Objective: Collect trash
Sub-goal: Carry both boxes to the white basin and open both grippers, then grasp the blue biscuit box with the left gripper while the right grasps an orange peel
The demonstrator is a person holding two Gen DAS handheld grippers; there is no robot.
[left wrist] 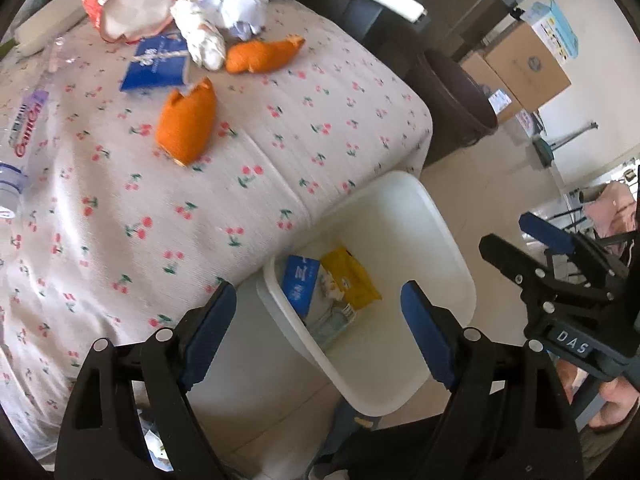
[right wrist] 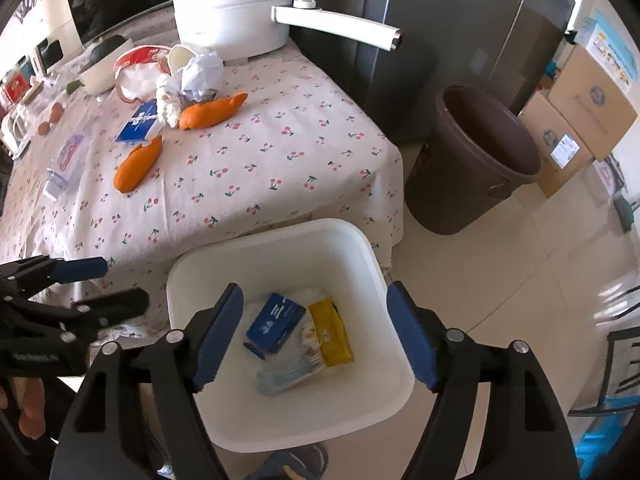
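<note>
A white bin (right wrist: 384, 292) stands on the floor by the table's corner and holds a blue box (right wrist: 276, 322), a yellow packet (right wrist: 332, 330) and a clear bottle (right wrist: 288, 372). It also shows in the left wrist view (left wrist: 452, 264). My right gripper (right wrist: 314, 336) is open and empty above the bin. My left gripper (left wrist: 318, 332) is open and empty over the table edge beside the bin. On the cherry-print tablecloth (right wrist: 280, 160) lie two orange peels (left wrist: 186, 124) (left wrist: 262, 56), a blue packet (left wrist: 156, 66), crumpled paper (left wrist: 242, 10), a red wrapper (left wrist: 124, 4) and a plastic bottle (left wrist: 24, 128).
A large white pot (right wrist: 236, 12) with a long handle stands at the table's far end. A brown bucket (right wrist: 476, 160) stands on the floor right of the table, with cardboard boxes (right wrist: 576, 120) behind it. A grey fridge (right wrist: 440, 20) is behind the table.
</note>
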